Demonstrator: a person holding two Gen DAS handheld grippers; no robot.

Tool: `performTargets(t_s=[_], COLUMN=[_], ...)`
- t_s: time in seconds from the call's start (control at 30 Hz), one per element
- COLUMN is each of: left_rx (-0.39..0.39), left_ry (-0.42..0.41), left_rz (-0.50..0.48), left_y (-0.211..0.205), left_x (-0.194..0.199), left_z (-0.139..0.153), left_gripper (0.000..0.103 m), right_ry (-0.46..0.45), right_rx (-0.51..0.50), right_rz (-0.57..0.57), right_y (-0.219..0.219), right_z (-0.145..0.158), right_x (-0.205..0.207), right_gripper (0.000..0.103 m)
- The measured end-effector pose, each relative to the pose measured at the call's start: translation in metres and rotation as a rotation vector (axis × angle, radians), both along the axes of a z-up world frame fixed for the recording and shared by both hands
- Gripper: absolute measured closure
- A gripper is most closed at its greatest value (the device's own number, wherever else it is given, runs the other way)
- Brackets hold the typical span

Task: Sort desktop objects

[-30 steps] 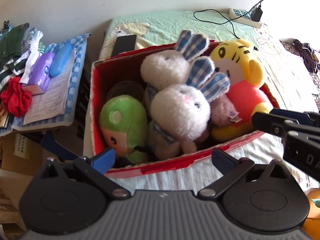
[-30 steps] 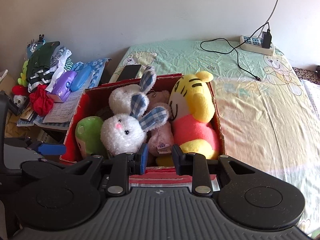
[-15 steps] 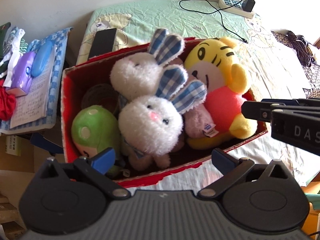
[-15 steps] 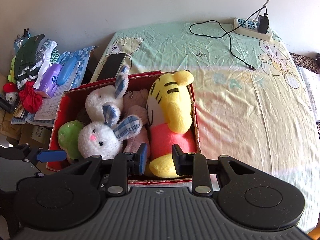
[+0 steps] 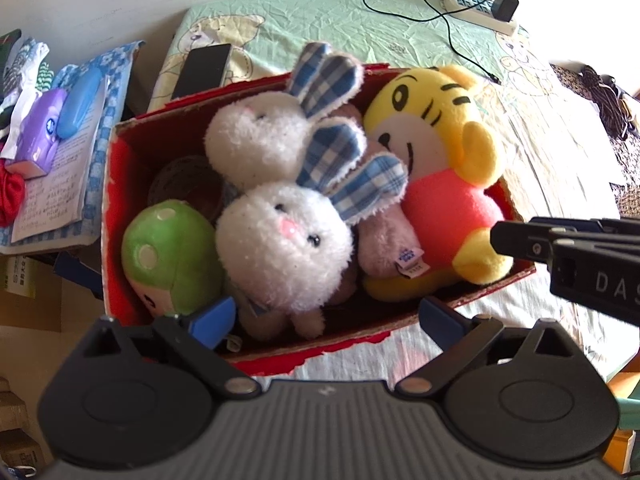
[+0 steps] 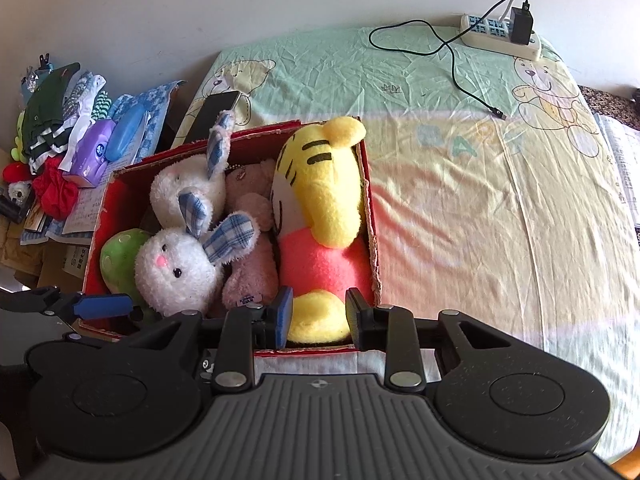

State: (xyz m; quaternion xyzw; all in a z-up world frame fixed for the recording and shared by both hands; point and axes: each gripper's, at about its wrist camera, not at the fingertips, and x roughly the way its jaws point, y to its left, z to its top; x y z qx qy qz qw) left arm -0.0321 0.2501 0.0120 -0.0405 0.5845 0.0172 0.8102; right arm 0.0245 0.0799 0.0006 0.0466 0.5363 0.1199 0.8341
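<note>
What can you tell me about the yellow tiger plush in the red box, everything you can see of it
The yellow tiger plush is a soft, fuzzy toy with a yellow head, black stripes, a white muzzle with a smile, round ears, a pink-red body and yellow feet. It lies reclined at the right end of the red cardboard box, head toward the far wall, ear poking above the rim. A pale pink plush presses against its side. The right gripper is open with its fingers either side of a foot, not visibly clamping it.
</note>
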Motion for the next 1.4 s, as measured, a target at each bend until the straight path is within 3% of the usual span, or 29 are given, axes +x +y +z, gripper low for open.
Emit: performTargets(t_s=[0.17,0.77,1.4], left_rx=[0.016,-0.008,0.011], left_ry=[-0.013,0.000,-0.057], left_rz=[0.030,0.068,0.084], left_y=[0.007,0.004,-0.002], left_x=[0.000,-0.004,-0.009], left_z=[0.004,0.000,0.003], left_gripper=[0.004,0.006,0.002], right_ry=[-0.004,-0.001,-0.056], right_rx=[-0.003,-0.026,-0.057], right_rz=[0.006,0.015,0.006], right_y=[0.003,0.003,-0.001], right_z=[-0.001,-0.004,0.002], right_x=[0.001,-0.004,-0.010], right_gripper=[0.066,0.065,0.065])
